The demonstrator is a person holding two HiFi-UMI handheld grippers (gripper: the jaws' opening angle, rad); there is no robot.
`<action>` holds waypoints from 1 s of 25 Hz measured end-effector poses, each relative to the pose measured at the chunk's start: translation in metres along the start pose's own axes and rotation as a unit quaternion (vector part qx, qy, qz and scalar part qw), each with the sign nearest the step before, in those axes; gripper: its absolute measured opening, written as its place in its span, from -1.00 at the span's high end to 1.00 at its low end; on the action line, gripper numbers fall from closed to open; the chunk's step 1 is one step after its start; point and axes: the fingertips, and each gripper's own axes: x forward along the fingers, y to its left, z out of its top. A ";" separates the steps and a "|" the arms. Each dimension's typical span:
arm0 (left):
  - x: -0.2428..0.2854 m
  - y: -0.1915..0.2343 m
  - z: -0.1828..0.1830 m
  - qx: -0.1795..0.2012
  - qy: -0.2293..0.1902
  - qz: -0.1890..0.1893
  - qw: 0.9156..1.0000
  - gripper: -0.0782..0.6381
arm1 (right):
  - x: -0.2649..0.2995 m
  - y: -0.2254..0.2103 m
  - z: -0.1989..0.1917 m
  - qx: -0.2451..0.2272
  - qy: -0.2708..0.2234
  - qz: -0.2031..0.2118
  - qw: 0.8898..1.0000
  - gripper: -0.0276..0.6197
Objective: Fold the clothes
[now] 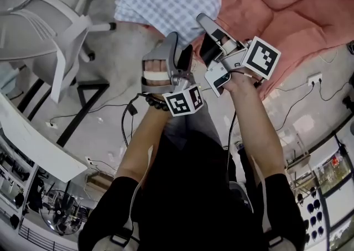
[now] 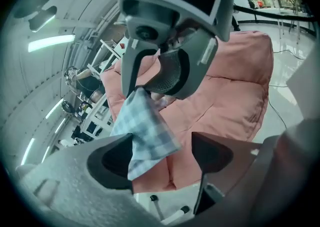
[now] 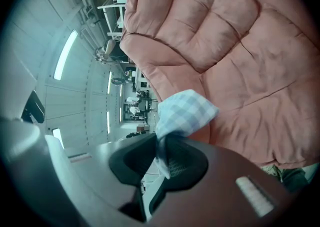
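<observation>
While the right gripper pinches the checked garment and the left gripper gapes wide, folding looks barely begun.

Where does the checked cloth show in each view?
Head view: checked cloth, top centre.
Left gripper view: checked cloth, centre-left, hanging in front of the open jaws.
Right gripper view: checked cloth, low centre, pinched in the shut jaws.
Shared landmark: pink quilted cushion.
</observation>
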 end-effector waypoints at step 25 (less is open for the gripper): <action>-0.034 0.043 -0.016 0.034 -0.040 -0.037 0.998 0.75 | 0.007 -0.018 -0.016 -0.001 -0.005 0.046 0.999 0.42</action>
